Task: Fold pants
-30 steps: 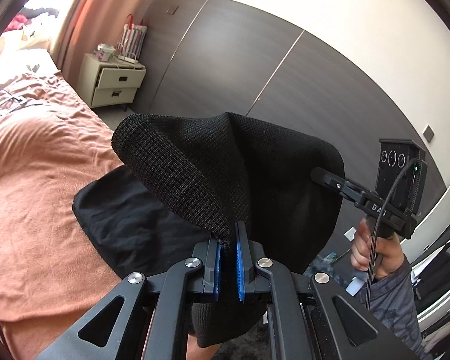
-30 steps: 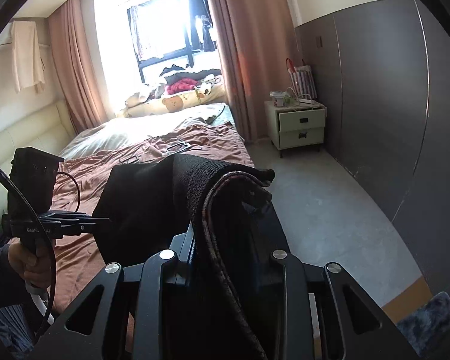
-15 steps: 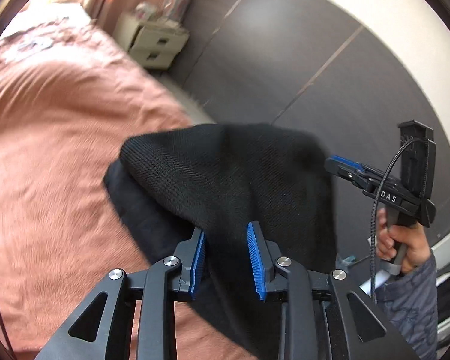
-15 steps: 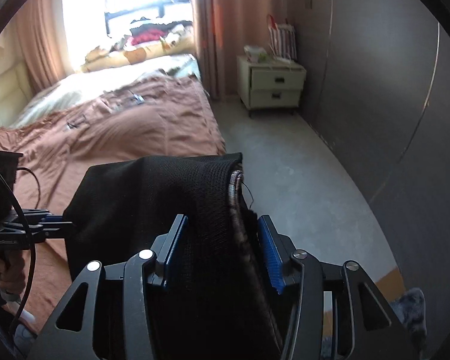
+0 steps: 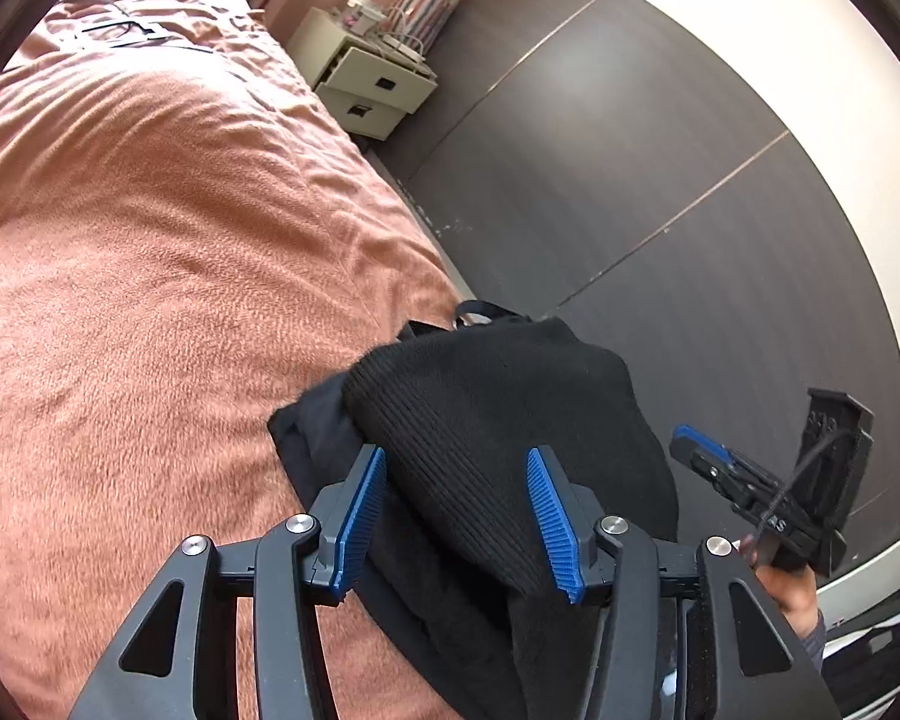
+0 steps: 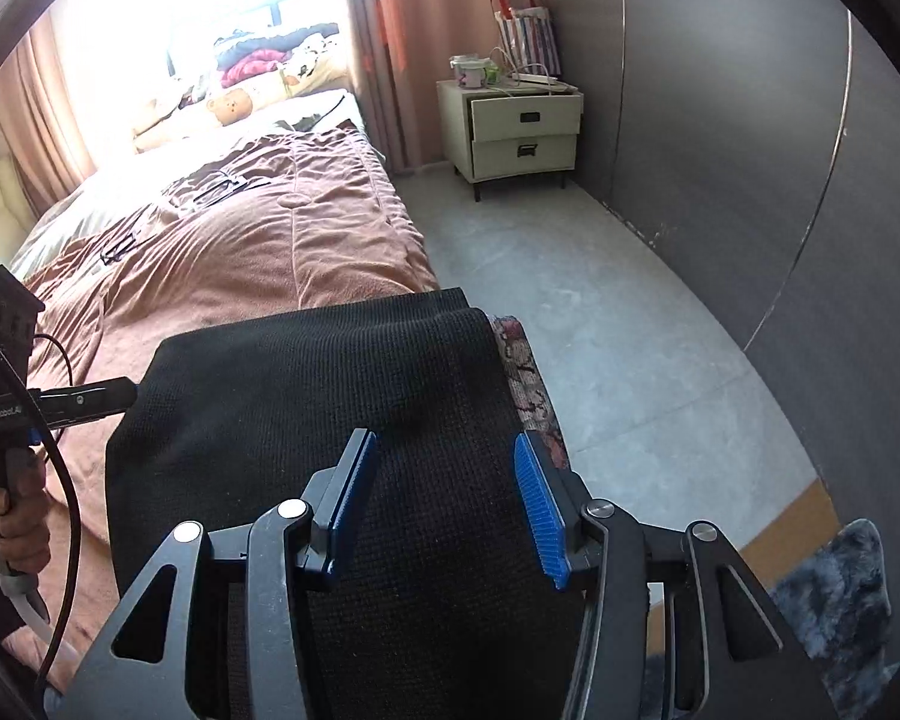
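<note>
The black knit pants (image 5: 498, 396) lie folded in a heap at the near corner of the bed (image 5: 150, 240). My left gripper (image 5: 456, 453) hangs just over them and its jaws are opening. The ribbed cloth bulges up between the blue pads (image 5: 354, 522), which do not press on it. My right gripper (image 6: 445, 438) stands open over the other side of the pants (image 6: 306, 372), where a patterned lining (image 6: 525, 378) shows at the edge. Each view shows the other gripper, held in a hand: the right one (image 5: 696, 450), the left one (image 6: 114, 390).
The bed's pink-brown cover (image 6: 270, 240) stretches away toward pillows and a bright window. A cream nightstand (image 6: 519, 132) stands by the curtain. Dark wardrobe panels (image 5: 660, 192) run along the grey floor (image 6: 600, 300). A fluffy grey rug (image 6: 834, 588) lies at lower right.
Both grippers came down toward the bed and their jaws went from shut on the pants to apart. The pants now rest on the bed corner instead of hanging up.
</note>
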A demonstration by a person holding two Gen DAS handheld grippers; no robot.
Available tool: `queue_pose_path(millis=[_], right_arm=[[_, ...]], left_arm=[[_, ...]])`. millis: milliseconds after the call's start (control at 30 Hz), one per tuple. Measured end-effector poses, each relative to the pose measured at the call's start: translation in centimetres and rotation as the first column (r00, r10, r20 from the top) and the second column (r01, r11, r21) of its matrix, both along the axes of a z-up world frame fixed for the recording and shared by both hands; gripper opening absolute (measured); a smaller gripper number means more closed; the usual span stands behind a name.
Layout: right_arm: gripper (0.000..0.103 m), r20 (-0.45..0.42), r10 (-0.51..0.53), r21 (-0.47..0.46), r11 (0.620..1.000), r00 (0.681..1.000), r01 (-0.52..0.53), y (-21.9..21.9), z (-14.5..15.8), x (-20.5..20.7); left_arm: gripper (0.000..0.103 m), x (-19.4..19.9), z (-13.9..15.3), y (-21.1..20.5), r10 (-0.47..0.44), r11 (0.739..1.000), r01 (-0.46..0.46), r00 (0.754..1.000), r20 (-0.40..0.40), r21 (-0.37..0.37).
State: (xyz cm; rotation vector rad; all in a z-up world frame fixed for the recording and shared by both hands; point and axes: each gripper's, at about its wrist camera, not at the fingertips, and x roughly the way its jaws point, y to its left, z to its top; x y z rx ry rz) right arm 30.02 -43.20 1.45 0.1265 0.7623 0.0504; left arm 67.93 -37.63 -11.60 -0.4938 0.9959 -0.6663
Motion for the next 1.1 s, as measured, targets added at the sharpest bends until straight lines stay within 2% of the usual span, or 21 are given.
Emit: queue_pose_path(millis=[100, 233, 433, 533, 567, 633, 767, 900, 967, 1100], right_arm=[[0.046, 0.015, 0.024, 0.022, 0.999, 1.000, -0.024, -0.1, -0.4, 0.1], [0.046, -0.015, 0.043, 0.031, 0.999, 0.999, -0.043, -0.5, -1.8, 0.3], [0.046, 0.005, 0.036, 0.044, 0.998, 0.999, -0.036, -1.2, -1.7, 0.5], [0.046, 0.007, 0.039, 0.044, 0.998, 0.999, -0.040, -1.2, -1.9, 0.5], [0.046, 0.007, 0.036, 0.038, 0.999, 0.999, -0.036, -1.1, -1.8, 0.5], [0.046, 0.016, 0.029, 0.037, 0.999, 0.999, -0.029, -1.0, -1.4, 0.1], [0.046, 0.059, 0.048, 0.054, 0.997, 0.997, -0.051, -0.3, -0.8, -0.4], [0.046, -0.001, 0.056, 0.009, 0.998, 0.998, -0.056, 0.3, -2.8, -0.1], [0.046, -0.035, 0.026, -0.024, 0.999, 0.999, -0.027, -0.2, -4.2, -0.4], [0.044, -0.023, -0.011, 0.003, 1.000, 1.000, 0.011, -2.4, -4.9, -1.8]], left_arm=[[0.052, 1.2, -0.6, 0.4, 0.028, 1.000, -0.028, 0.999, -0.029, -0.008], [0.052, 2.3, -1.6, 0.6, 0.050, 0.998, -0.053, 0.996, -0.067, -0.042], [0.051, 3.1, -2.9, 0.5, 0.063, 0.994, -0.072, 0.992, -0.113, -0.078], [0.018, 3.2, -2.5, 0.6, 0.077, 0.994, -0.083, 0.994, -0.080, -0.072], [0.012, 3.2, -2.3, 0.8, 0.085, 0.993, -0.090, 0.994, -0.070, -0.078], [0.009, 3.1, -1.7, 1.4, 0.105, 0.991, -0.108, 0.994, -0.038, -0.082], [0.009, 2.9, -1.2, 1.9, 0.143, 0.989, -0.143, 0.990, 0.014, -0.036], [0.012, 3.1, -2.3, 1.5, 0.145, 0.989, -0.145, 0.989, -0.019, 0.018], [0.022, 2.8, -2.3, 1.5, 0.141, 0.990, -0.140, 0.989, -0.048, 0.018], [0.035, 2.0, -1.8, 1.4, 0.110, 0.993, -0.107, 0.993, -0.049, 0.052]])
